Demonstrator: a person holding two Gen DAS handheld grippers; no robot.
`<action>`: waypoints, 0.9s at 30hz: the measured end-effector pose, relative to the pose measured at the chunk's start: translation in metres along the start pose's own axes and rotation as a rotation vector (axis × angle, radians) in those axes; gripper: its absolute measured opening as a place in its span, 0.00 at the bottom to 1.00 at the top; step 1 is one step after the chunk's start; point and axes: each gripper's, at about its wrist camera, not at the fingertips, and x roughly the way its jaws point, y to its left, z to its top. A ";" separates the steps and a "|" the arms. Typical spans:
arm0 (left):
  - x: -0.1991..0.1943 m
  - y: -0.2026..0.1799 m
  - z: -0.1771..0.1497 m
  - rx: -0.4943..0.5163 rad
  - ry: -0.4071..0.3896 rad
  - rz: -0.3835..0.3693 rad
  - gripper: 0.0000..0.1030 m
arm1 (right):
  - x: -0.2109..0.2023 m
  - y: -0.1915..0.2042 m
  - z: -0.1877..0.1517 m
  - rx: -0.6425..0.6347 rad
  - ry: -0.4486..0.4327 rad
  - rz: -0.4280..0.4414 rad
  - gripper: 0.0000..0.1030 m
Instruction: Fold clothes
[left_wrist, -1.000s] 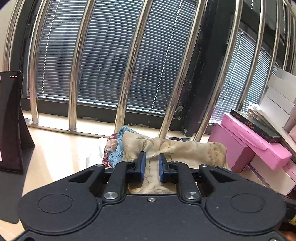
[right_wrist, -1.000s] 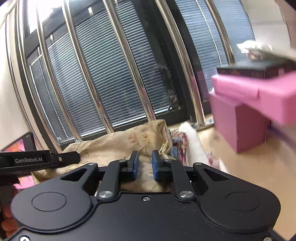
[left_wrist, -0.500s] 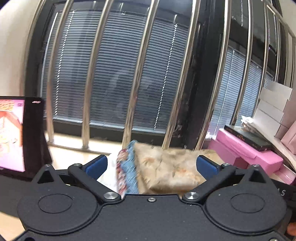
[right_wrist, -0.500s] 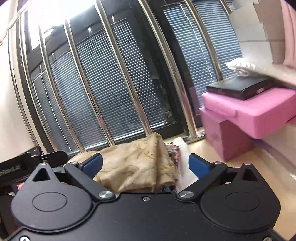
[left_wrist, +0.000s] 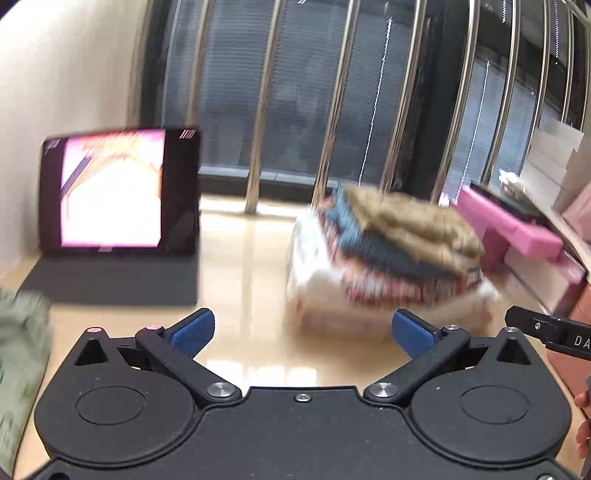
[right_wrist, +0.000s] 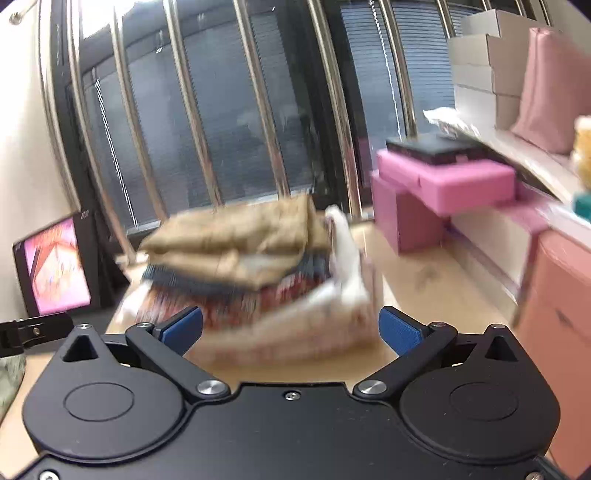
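A stack of folded clothes (left_wrist: 391, 258) lies on the beige table by the barred window, with a tan floral piece (left_wrist: 410, 218) on top, then a blue one, a red patterned one and a white one at the bottom. The right wrist view shows the same stack (right_wrist: 255, 269), tan piece (right_wrist: 236, 236) uppermost. My left gripper (left_wrist: 301, 332) is open and empty, drawn back from the stack. My right gripper (right_wrist: 290, 328) is open and empty too, its blue pads (right_wrist: 400, 334) just short of the white bottom layer. A greenish cloth (left_wrist: 18, 354) lies at the far left.
A tablet (left_wrist: 114, 192) with a lit pink screen stands at the left on a dark mat. Pink boxes (right_wrist: 443, 192) and white cartons (right_wrist: 480, 62) are stacked at the right, with a black box on top. Steel window bars (left_wrist: 262, 107) run behind the stack.
Both grippers went from shut on the tan piece to wide open and pulled back from the stack. The tan piece now rests on top of the pile.
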 end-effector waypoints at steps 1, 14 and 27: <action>-0.008 0.005 -0.009 -0.007 0.012 -0.002 1.00 | -0.008 0.003 -0.007 -0.011 0.010 -0.002 0.99; -0.117 0.037 -0.110 -0.053 0.103 -0.004 1.00 | -0.114 0.033 -0.103 -0.118 0.156 -0.006 0.99; -0.226 0.033 -0.182 0.005 0.093 -0.025 1.00 | -0.225 0.076 -0.174 -0.275 0.151 0.028 0.99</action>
